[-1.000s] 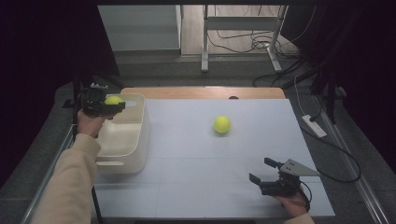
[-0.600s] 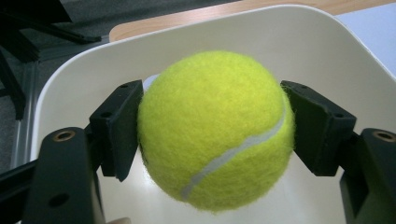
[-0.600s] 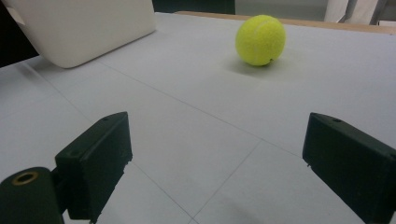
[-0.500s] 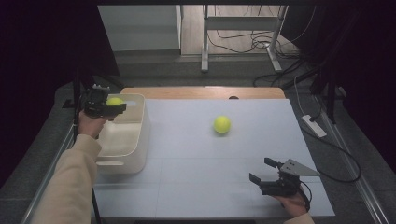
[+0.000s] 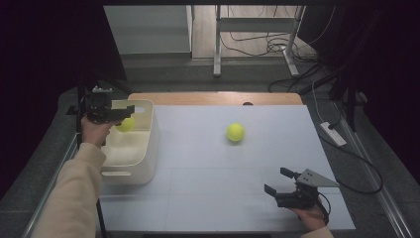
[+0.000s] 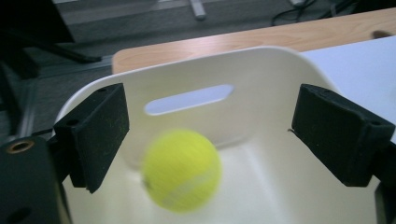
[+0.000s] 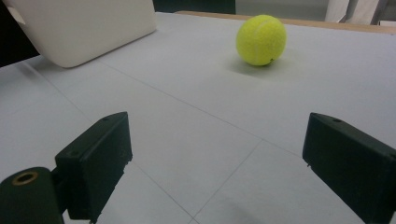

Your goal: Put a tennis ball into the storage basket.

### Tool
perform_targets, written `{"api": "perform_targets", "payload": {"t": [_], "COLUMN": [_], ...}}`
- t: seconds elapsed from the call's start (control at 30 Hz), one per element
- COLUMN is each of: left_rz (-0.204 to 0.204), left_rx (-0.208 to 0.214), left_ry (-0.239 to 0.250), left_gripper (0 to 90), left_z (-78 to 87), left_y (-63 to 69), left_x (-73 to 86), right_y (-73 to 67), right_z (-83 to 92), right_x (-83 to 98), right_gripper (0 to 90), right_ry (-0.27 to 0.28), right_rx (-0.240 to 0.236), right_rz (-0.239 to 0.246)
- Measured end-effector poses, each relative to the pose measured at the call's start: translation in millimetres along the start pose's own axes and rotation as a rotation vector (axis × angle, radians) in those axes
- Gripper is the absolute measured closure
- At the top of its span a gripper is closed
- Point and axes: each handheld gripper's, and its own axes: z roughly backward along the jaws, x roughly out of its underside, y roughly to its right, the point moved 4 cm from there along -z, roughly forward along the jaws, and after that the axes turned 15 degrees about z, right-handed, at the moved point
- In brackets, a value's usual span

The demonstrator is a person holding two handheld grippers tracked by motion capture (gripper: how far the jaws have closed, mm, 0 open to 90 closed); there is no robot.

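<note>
1. The step in hand looks like the release of a tennis ball point(image 6: 181, 170) into the white bin point(image 5: 148, 144) at the left edge of the table point(image 5: 208, 198). The left hand-held gripper point(image 5: 123, 110) hangs over the bin's far end, and its jaws have just been opening; in the left gripper view they stand wide apart with nothing pressed between the pads.

2. That ball sits below and between the two open jaws, touching neither, blurred as though dropping, with the bin's slotted end wall point(image 6: 189, 99) behind it (the slot is the bin's carrying handle). In the high view the ball point(image 5: 126, 124) shows just under the gripper, inside the bin's rim.

3. The second tennis ball point(image 5: 236, 132) rests on the white table surface, well apart from the bin and from both hands, roughly in the middle of the table.

4. The right hand-held gripper point(image 5: 277, 184) rests low near the table's front right corner, its jaws spread wide and empty. In the right gripper view the second ball point(image 7: 261, 39) lies ahead and a little to the right of centre, well beyond the jaw tips, with a corner of the bin point(image 7: 88, 32) farther off at upper left.

5. By my reading, the next move calls for one gripper to travel to the ball on the table, straddle it with jaws kept open, then close on its middle. The ball is round and free to roll, so a square approach from above or level with its centre seems wise.
</note>
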Motion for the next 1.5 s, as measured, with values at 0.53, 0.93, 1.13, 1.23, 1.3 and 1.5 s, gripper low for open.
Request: {"api": "perform_targets", "payload": {"t": [0.53,0.93,1.13,1.23,1.3,1.5], "left_rz": [-0.063,-0.126,-0.160,-0.190,-0.206,-0.238], "left_rx": [0.217,0.363,0.423,0.451,0.478,0.509], "left_ry": [0.036,0.054,0.065,0.057,0.056,0.056], "left_gripper": [12.5,13.0,13.2,13.2,13.2,13.7], "left_z": [20.8,34.1,38.0,40.0,42.9,47.3], "left_y": [38.8,69.2,92.3,105.4,114.9,130.8], "left_x": [5.6,11.2,18.5,23.3,25.7,29.3], "right_y": [1.9,1.9,-0.4,-0.7,-0.6,-1.3], "right_z": [-1.5,-2.6,-1.9,-1.3,-1.4,-1.3], "right_x": [-0.5,0.1,0.9,0.9,1.3,0.9], "right_gripper": [8.3,8.4,8.4,8.4,8.4,8.5], "right_ry": [0.003,0.002,-0.002,0.004,0.003,0.003], "right_rx": [0.004,0.005,-0.002,-0.005,-0.008,-0.005], "right_rz": [-0.010,-0.003,0.007,0.010,0.008,0.010]}}
